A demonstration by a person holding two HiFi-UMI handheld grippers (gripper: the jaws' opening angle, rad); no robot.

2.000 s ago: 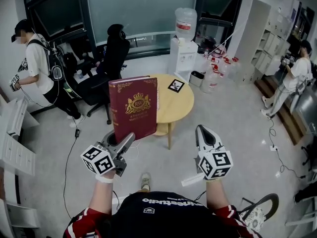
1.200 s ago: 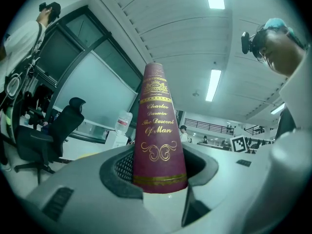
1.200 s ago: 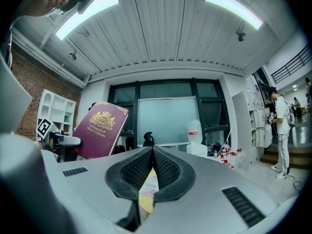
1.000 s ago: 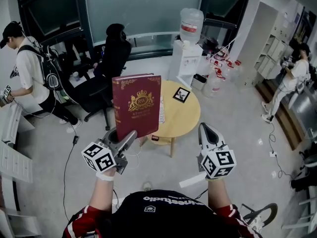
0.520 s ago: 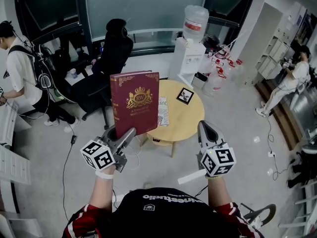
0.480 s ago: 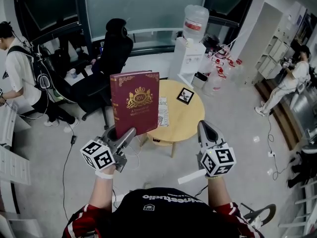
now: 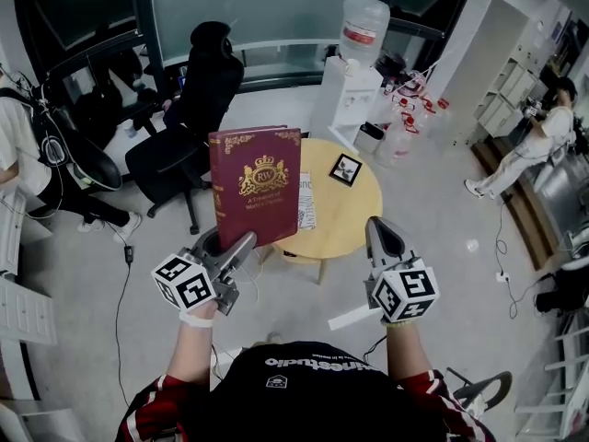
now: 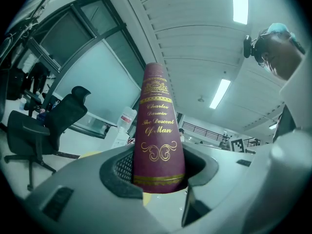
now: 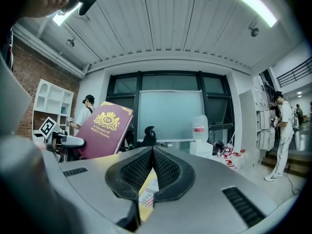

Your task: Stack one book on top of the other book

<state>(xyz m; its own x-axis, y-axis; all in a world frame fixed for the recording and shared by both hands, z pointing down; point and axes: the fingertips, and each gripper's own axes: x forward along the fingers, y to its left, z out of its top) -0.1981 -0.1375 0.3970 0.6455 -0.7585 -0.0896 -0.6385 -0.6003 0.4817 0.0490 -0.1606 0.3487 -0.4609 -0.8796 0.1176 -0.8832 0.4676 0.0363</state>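
Observation:
A maroon hardback book (image 7: 255, 185) with gold print stands upright in my left gripper (image 7: 236, 251), which is shut on its lower end. In the left gripper view its spine (image 8: 158, 135) rises between the pads (image 8: 122, 167). A second book (image 7: 306, 201) with a pale printed cover lies on the round yellow table (image 7: 350, 217), partly hidden behind the maroon one. My right gripper (image 7: 375, 228) hangs at the table's near edge, shut with nothing in it. From the right gripper view the maroon book (image 9: 105, 128) stands to the left of my right gripper (image 9: 152, 152).
A black-and-white marker card (image 7: 346, 168) lies on the table's far side. Behind the table are a water dispenser (image 7: 354, 67), several water bottles (image 7: 414, 109) on the floor and a black office chair (image 7: 198, 99). A person (image 7: 538, 141) stands at the right, another (image 7: 23, 159) at the left edge.
Both grippers have come closer to the round table, the maroon book still upright in the left one. The person at the left has slid toward the frame's edge.

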